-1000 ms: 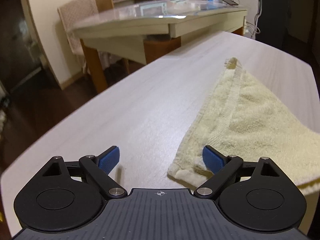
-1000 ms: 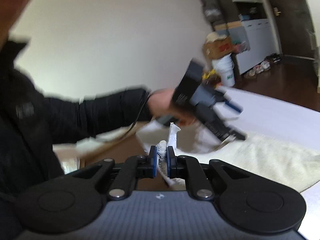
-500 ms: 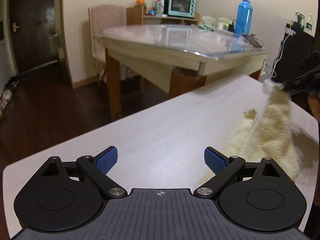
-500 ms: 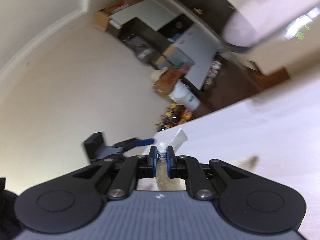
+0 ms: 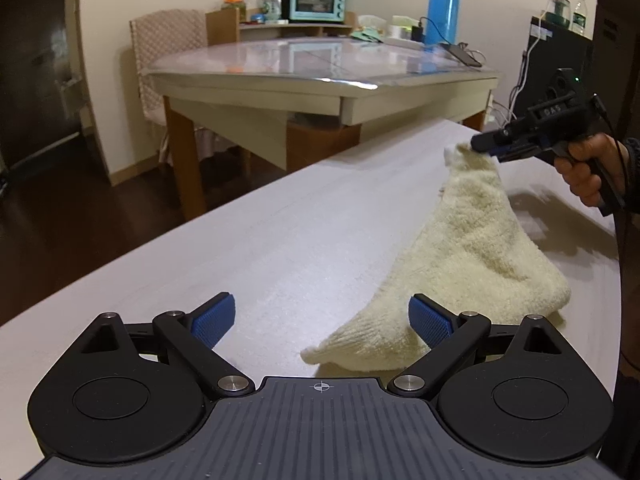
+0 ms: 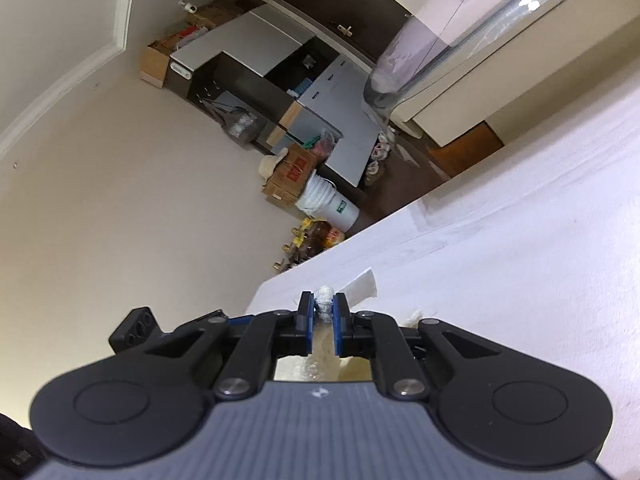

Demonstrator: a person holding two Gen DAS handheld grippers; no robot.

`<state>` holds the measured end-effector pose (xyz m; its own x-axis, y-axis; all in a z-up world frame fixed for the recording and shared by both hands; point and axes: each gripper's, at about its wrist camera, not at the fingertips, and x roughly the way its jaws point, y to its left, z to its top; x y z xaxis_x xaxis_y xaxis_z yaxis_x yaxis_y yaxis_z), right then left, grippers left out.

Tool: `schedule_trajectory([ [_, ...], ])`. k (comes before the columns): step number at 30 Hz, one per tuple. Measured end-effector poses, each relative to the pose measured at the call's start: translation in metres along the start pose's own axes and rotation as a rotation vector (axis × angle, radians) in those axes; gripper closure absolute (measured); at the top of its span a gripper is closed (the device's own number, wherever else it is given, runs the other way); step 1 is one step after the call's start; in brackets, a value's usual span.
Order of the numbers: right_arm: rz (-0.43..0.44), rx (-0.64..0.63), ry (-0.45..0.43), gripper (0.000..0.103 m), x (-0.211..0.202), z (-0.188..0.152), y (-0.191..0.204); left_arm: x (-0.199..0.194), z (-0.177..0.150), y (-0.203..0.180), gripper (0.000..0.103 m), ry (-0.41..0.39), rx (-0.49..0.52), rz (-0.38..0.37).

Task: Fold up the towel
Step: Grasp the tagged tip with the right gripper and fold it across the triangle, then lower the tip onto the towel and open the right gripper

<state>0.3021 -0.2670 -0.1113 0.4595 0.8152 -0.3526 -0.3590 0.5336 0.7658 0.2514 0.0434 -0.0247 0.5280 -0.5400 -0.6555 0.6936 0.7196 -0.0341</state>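
A cream terry towel point(image 5: 472, 256) lies on the pale wooden table point(image 5: 280, 248). One corner is lifted high at the far right. My right gripper point(image 6: 323, 309) is shut on that corner, which sticks out between its blue pads; it also shows in the left wrist view point(image 5: 486, 146), held by a hand. My left gripper point(image 5: 320, 320) is open and empty, low over the table. The towel's near corner point(image 5: 320, 354) lies between its blue pads and just ahead of them.
A second table point(image 5: 320, 76) with a glass top stands beyond, with a chair point(image 5: 168, 48), a teal oven and a blue bottle point(image 5: 442, 10) behind it. The table's left edge point(image 5: 120, 260) drops to a dark floor.
My right gripper has lifted the towel corner up and carried it across to the far right. The towel has gone from lying flat to hanging in a peak. My left gripper stayed open.
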Motion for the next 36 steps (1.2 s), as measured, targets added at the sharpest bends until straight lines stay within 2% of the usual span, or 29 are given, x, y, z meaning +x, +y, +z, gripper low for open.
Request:
schedule_trajectory([
  [6,-0.104,-0.089,0.042,0.092,0.001,-0.001,0.011,0.008,-0.006,0.003,0.006,0.008,0.008,0.041],
  [9,-0.155,-0.144,0.044,0.085,-0.009,-0.004,0.019,0.012,-0.007,0.002,0.006,0.012,0.021,0.066],
  [12,-0.191,-0.179,0.014,0.084,-0.021,-0.005,0.028,0.013,-0.010,0.000,0.005,0.010,0.039,0.088],
  [17,-0.185,-0.226,-0.054,0.081,-0.039,-0.014,0.051,0.015,-0.008,0.004,0.005,-0.003,0.036,0.115],
  [18,-0.161,-0.233,-0.044,0.077,-0.038,-0.018,0.059,0.016,-0.007,0.006,0.005,-0.004,0.034,0.117],
  [20,-0.140,-0.264,-0.010,0.076,-0.033,-0.029,0.071,0.018,-0.007,0.009,0.004,-0.004,0.027,0.122],
  [25,-0.191,-0.372,0.073,0.076,-0.011,-0.048,0.081,0.018,-0.006,0.015,0.002,-0.004,-0.014,0.123],
  [30,-0.251,-0.425,0.131,0.079,-0.002,-0.055,0.077,0.002,-0.005,0.010,0.003,-0.050,-0.030,0.132],
  [32,-0.231,-0.404,0.080,0.079,-0.011,-0.047,0.079,-0.005,-0.003,0.008,0.003,-0.070,-0.025,0.140],
  [34,-0.248,-0.406,0.038,0.077,-0.016,-0.038,0.078,-0.005,-0.002,0.009,0.003,-0.065,-0.017,0.160],
  [36,-0.252,-0.398,0.031,0.077,-0.015,-0.032,0.073,-0.001,-0.003,0.010,0.003,-0.046,-0.008,0.176],
])
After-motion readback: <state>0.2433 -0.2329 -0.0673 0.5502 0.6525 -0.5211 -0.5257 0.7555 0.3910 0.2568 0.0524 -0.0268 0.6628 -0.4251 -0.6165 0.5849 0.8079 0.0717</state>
